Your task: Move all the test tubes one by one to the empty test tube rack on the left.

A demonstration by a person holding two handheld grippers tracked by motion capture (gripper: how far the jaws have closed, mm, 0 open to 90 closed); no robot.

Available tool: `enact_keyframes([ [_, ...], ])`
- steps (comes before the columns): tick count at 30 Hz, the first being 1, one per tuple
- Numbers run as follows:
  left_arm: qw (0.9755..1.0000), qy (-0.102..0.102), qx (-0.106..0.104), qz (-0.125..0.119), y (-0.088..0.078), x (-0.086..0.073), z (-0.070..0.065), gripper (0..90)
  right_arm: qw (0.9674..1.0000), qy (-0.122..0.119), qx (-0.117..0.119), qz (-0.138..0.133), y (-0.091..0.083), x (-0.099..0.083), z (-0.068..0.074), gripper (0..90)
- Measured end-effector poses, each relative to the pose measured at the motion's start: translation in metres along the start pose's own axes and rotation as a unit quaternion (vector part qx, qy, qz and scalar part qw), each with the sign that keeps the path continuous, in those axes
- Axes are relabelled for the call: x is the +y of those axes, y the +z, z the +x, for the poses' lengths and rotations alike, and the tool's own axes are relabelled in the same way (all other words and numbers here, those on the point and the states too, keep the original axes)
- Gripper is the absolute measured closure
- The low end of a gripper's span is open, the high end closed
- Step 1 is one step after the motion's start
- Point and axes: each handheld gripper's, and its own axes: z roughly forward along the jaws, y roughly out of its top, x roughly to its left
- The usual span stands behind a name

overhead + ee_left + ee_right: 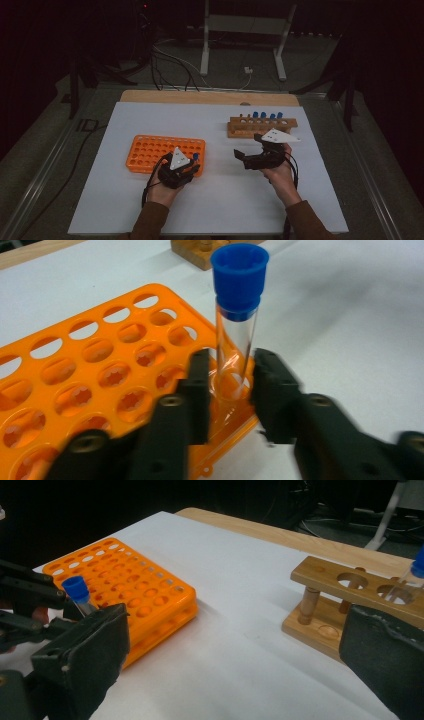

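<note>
1. My left tool (227, 390) has its jaws spread a little to either side of the clear test tube (235, 347). I judge the pads no longer press on the glass, with a thin gap on each side.
2. The test tube, with its blue cap (239, 280), stands upright in a corner hole of the orange rack (90, 385), at the end nearest the right hand.
3. The step in hand, as I read it, is letting go after seating the tube. To do it well I would spread the jaws evenly, then lift straight up past the cap, so neither pad drags the tube sideways or tips the light rack.
4. My right tool (235, 680) is spread wide and holds nothing, hovering over the white tabletop (240, 645) between the orange rack and the wooden rack (350, 600).
5. The wooden rack carries more blue-capped tubes (267, 116), probably next in line.
6. I can read no brand, label or writing on either rack, the tubes or the tools.
</note>
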Motion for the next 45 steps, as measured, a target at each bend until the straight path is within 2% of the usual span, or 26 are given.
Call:
enact_keyframes([
  [2,0.9999,-0.012,-0.001,-0.005,-0.002,0.001,0.002,59.4,1.0,-0.001,-0.006,0.001,0.0,0.0,-0.001,0.4],
  [5,0.9995,-0.024,0.001,-0.022,-0.009,0.002,0.004,45.9,0.9999,-0.004,-0.011,0.002,-0.002,0.001,-0.003,0.4],
  [9,0.9971,-0.058,-0.005,-0.049,-0.02,0.003,0.01,28.5,0.9998,0.0,-0.021,-0.002,-0.005,0.002,-0.008,1.2],
  [12,0.9968,-0.061,0.004,-0.051,-0.026,0.005,0.014,15.9,0.9995,0.003,-0.031,0.0,-0.007,0.004,-0.014,1.2],
  [13,0.9966,-0.06,0.008,-0.056,-0.027,0.005,0.014,14.6,0.9993,0.001,-0.036,0.0,-0.008,0.004,-0.016,1.3],
  [16,0.9956,-0.061,0.021,-0.068,-0.032,0.005,0.016,1.9,0.9988,0.0,-0.05,0.003,-0.01,0.006,-0.023,1.2],
  [18,0.9945,-0.06,0.033,-0.079,-0.034,0.005,0.017,0.4,0.9982,0.001,-0.059,0.003,-0.011,0.008,-0.029,1.2],
  [20,0.9942,-0.06,0.031,-0.084,-0.036,0.005,0.019,0.3,0.9975,0.005,-0.071,0.002,-0.013,0.01,-0.036,1.3],
  [22,0.9944,-0.061,0.027,-0.081,-0.037,0.004,0.022,0.5,0.9969,0.007,-0.078,0.0,-0.016,0.012,-0.045,5.4],
  [25,0.9932,-0.068,0.04,-0.085,-0.038,0.002,0.023,0.8,0.9949,0.009,-0.1,0.003,-0.02,0.015,-0.057,8.9],
  [30,0.9923,-0.069,0.044,-0.093,-0.04,0.001,0.024,0.7,0.9902,0.016,-0.138,0.011,-0.023,0.018,-0.08,14.0],
  [35,0.9917,-0.073,0.045,-0.095,-0.039,0.0,0.024,0.8,0.9849,0.046,-0.166,0.015,-0.023,0.015,-0.104,21.3],
  [37,0.9916,-0.075,0.046,-0.095,-0.039,0.0,0.024,0.8,0.9833,0.058,-0.172,0.012,-0.023,0.015,-0.111,27.2],
  [41,0.9921,-0.074,0.043,-0.093,-0.037,0.0,0.024,0.8,0.9798,0.059,-0.19,0.022,-0.018,0.014,-0.124,43.1],
  [44,0.9923,-0.071,0.043,-0.092,-0.037,0.0,0.022,0.8,0.9751,0.075,-0.207,0.02,-0.015,0.011,-0.133,49.9],
  [45,0.9924,-0.071,0.042,-0.091,-0.037,0.0,0.022,0.8,0.975,0.079,-0.207,0.02,-0.013,0.01,-0.135,52.4],
])
